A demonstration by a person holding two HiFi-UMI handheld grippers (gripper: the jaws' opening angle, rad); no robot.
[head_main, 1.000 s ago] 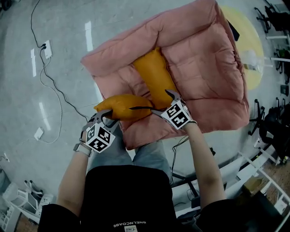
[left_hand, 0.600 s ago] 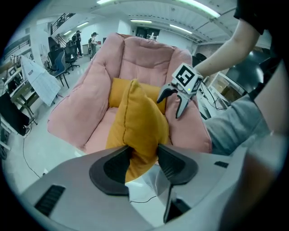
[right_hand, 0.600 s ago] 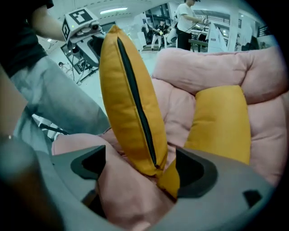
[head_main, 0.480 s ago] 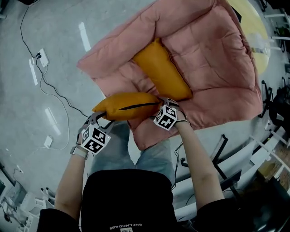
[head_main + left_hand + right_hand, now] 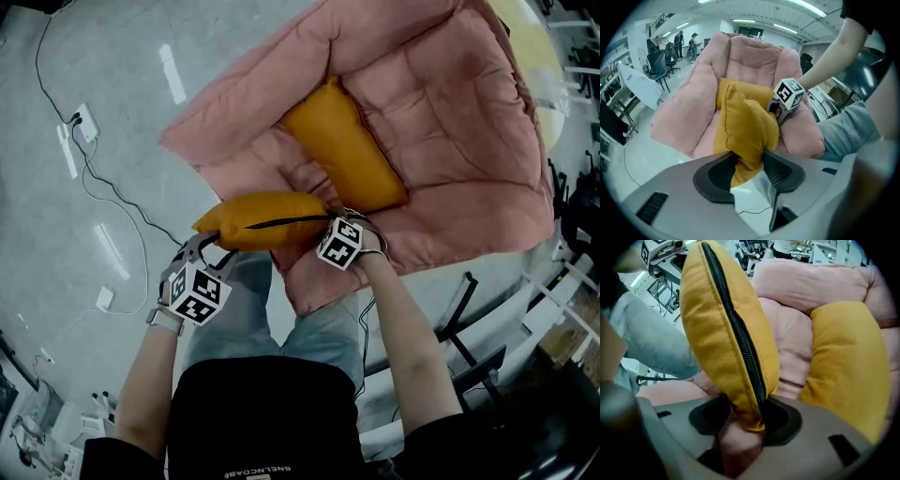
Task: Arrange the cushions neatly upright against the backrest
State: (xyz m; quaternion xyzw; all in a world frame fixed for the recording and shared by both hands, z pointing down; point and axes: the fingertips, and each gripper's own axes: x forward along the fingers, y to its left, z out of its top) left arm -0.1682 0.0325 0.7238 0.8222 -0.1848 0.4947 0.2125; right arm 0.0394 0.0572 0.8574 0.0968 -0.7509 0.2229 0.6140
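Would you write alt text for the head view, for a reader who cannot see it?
A person holds an orange cushion by its ends: the left gripper clamps one, and the right gripper has just been closing its jaws on the other. A second orange cushion rests in the pink armchair ahead.

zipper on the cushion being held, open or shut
Shut. The zipper runs as one closed dark line along the held cushion, with no gap or filling showing.

Yellow cushion [image 5: 747,133] between left gripper [image 5: 749,171] jaws
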